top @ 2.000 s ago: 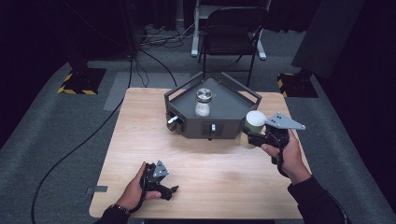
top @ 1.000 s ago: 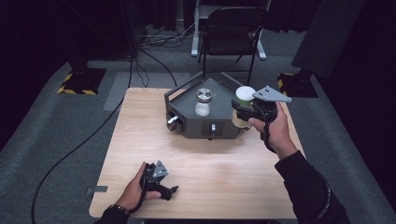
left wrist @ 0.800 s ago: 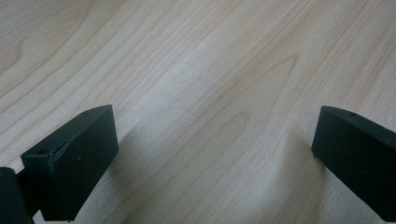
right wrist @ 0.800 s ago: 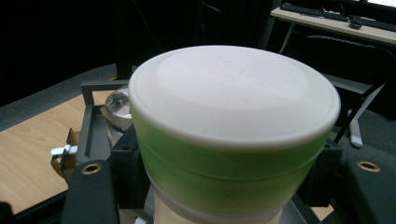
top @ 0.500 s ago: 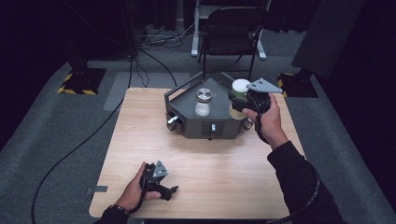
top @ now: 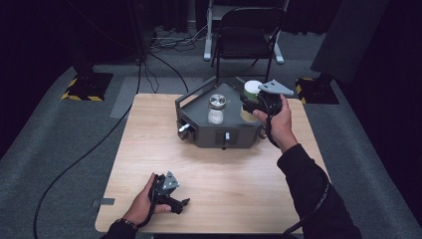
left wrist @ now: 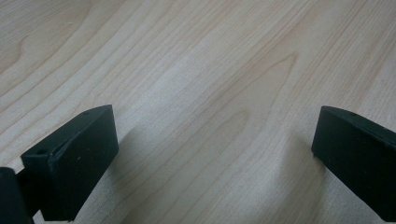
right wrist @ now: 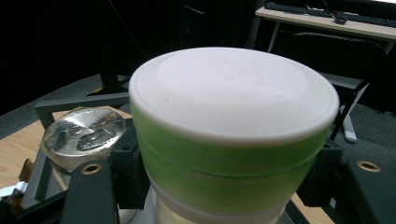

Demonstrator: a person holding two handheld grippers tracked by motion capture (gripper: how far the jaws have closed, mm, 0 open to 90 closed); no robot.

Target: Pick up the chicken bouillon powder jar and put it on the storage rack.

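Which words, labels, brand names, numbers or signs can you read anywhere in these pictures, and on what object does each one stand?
None can be read.
The white-lidded green container in the right tool shows a plain lid and a plain green band.
The silver-lidded glass jar on the dark grey metal tray shows no legible label.
The small pale mark on the tray's front is too small to read.
The yellow-and-black striped floor plates carry stripes, not letters.
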